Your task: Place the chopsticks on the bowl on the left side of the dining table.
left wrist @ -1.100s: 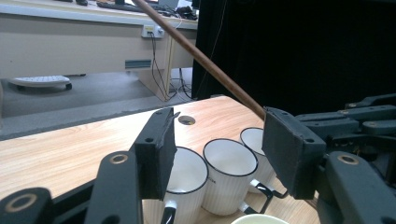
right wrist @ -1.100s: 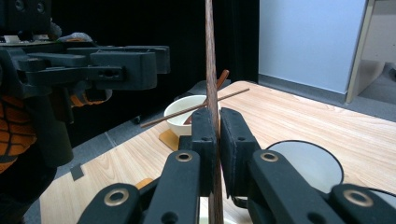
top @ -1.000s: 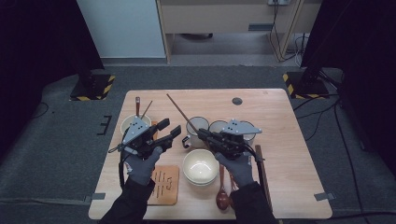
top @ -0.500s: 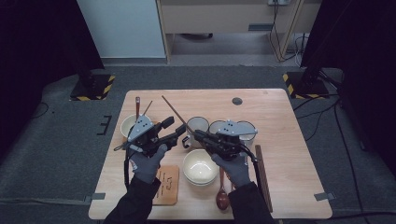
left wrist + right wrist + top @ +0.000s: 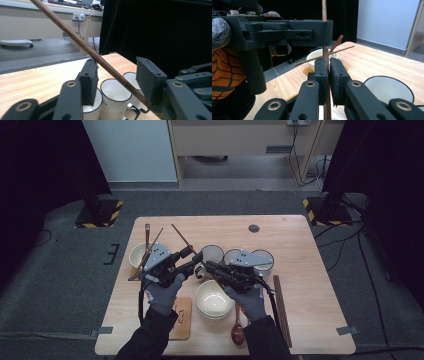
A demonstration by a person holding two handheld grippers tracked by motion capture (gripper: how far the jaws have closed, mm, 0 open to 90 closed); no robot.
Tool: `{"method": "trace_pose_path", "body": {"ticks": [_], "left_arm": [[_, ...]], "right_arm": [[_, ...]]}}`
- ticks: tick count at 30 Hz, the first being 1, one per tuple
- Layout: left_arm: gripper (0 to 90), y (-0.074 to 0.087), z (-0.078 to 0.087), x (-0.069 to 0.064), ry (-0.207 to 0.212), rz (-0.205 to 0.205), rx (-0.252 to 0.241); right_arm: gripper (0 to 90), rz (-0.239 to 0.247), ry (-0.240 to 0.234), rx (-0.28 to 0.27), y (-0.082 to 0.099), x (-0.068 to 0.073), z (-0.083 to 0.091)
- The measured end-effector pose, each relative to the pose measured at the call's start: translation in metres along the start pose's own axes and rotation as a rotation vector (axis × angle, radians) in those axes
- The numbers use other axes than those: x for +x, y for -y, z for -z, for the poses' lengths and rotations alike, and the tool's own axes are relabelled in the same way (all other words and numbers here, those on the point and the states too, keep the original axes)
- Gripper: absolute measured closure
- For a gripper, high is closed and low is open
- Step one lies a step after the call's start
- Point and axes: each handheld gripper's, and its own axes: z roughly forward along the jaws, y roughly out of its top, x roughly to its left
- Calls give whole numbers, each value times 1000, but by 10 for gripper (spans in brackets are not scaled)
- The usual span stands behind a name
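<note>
A long brown chopstick [image 5: 182,239] slants up and back over the middle of the table. My right gripper [image 5: 210,266] is shut on its lower end; in the right gripper view the pads [image 5: 337,75] squeeze the stick [image 5: 324,15], which rises straight up. My left gripper [image 5: 194,259] is open around the same chopstick [image 5: 75,40], which crosses diagonally between its jaws [image 5: 117,67] and lies against the right-hand one. The two grippers' tips nearly meet above the white cups [image 5: 212,254].
Three white cups stand in a row at mid-table [image 5: 115,92]. A white bowl [image 5: 214,299] sits in front, with a wooden spoon [image 5: 237,330] and a wooden coaster [image 5: 181,317] beside it. A left bowl [image 5: 137,255] holds a spoon and chopstick. A dark stick [image 5: 281,305] lies right.
My left gripper has shifted right, closer to the right gripper's tips. The chopstick's far end has swung a little to the left and lower.
</note>
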Motion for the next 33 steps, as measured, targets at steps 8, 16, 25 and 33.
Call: {"method": "trace_pose_path", "body": {"ticks": [8, 16, 25, 33], "left_arm": [[623, -2, 4, -4, 8, -6, -21], [675, -4, 5, -11, 17, -24, -24], [734, -2, 4, -15, 33, -32, -13], [821, -3, 5, -15, 48, -29, -16]], "right_arm": [[848, 1, -13, 8, 1, 4, -5], [848, -2, -22, 5, 1, 6, -7], [848, -11, -32, 2, 1, 7, -9], [847, -14, -40, -1, 1, 8, -12]]}}
